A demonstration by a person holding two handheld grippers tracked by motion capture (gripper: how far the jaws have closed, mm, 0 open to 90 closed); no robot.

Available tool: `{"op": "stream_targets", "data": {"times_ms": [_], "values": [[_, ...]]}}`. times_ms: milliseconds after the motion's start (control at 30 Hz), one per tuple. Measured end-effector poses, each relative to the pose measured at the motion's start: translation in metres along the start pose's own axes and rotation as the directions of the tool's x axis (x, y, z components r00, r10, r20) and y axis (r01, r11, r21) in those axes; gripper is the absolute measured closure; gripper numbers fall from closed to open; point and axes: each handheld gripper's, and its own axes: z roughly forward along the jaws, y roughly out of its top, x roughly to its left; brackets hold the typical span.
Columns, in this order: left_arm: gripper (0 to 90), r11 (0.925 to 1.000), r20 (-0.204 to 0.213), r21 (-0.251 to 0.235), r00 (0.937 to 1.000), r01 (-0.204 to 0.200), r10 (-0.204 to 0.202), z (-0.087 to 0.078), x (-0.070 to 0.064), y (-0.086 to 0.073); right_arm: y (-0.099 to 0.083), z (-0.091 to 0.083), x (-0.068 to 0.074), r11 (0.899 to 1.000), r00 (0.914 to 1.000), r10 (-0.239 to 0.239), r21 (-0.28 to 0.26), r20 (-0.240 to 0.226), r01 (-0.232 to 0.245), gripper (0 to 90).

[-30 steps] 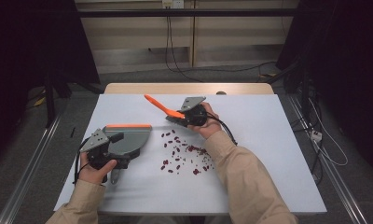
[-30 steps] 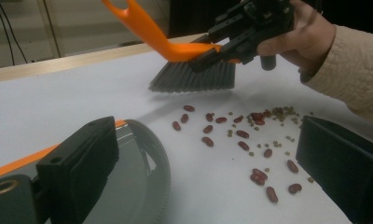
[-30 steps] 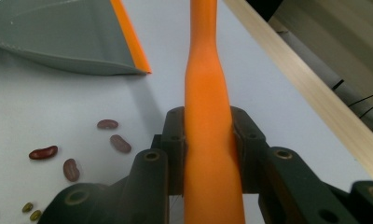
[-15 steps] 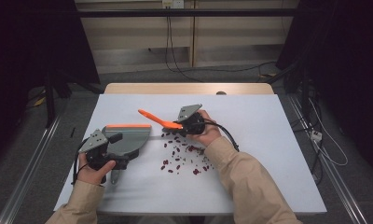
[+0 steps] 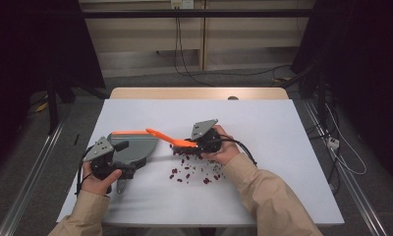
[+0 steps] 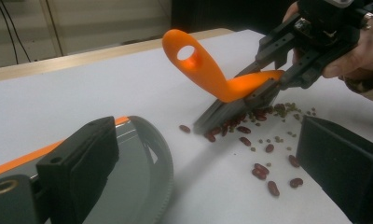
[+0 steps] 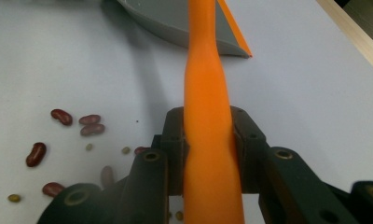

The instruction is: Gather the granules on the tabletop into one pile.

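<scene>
left gripper (image 5: pixel 117 164): nearest you, low on the left of the white table (image 5: pixel 293 147); your hand wraps its body; the high view puts it at the dustpan's handle; jaws stand well apart in the left gripper view, nothing between them there; can't tell whether they bear on the handle
dustpan (image 5: pixel 135 145): grey, orange strip along one edge; lies flat on the table just ahead of your left gripper; rim curves past the near jaw in the left gripper view (image 6: pixel 147 163); open mouth turned toward the beans
beans (image 5: pixel 192 169): dark red kidney beans plus small greenish ones, scattered loose on the table between your two hands; nearest ones just off the dustpan lip, none inside it that I can see; spread visible at (image 6: pixel 264 149) and (image 7: pixel 63 116)
right gripper (image 5: pixel 197 143): right of centre, beyond the bean patch; jaws clamped tight on the brush handle, one each side
brush (image 6: pixel 212 79): orange handle with hang hole, dark bristles; handle runs up and left over the dustpan (image 7: pixel 208 116); bristles touching the table at the far edge of the beans, several beans right against them
far: wooden table edge (image 5: pixel 199 93) behind the white surface; cables on the floor past it
</scene>
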Motion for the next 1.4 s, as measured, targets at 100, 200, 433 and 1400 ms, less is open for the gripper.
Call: {"op": "stream_targets", "data": {"times_ms": [100, 200, 433, 1400], "values": [[5.7, 1.0000, 0.003, 0.001, 1.0000, 0.000, 0.000, 0.000, -0.001, 0.000, 0.000, -0.003, 0.005, 1.000, 0.9999, -0.002, 0.004, -0.010, 0.002, 70.9], [5.7, 1.0000, 0.000, -0.001, 1.0000, 0.000, 0.000, 0.000, 0.000, 0.000, 0.001, -0.006, 0.006, 1.000, 0.9999, -0.004, 0.011, -0.013, 0.004, 71.0], [5.7, 1.0000, 0.005, 0.003, 1.0000, -0.004, 0.004, 0.001, -0.001, 0.000, 0.011, -0.007, -0.012, 0.999, 0.9990, 0.024, -0.030, 0.037, -0.023, 71.0], [5.7, 1.0000, 0.007, 0.008, 1.0000, -0.005, 0.005, 0.002, 0.001, -0.001, 0.017, 0.009, 0.017, 0.998, 0.9973, -0.060, 0.004, -0.043, 0.060, 71.0]]}}
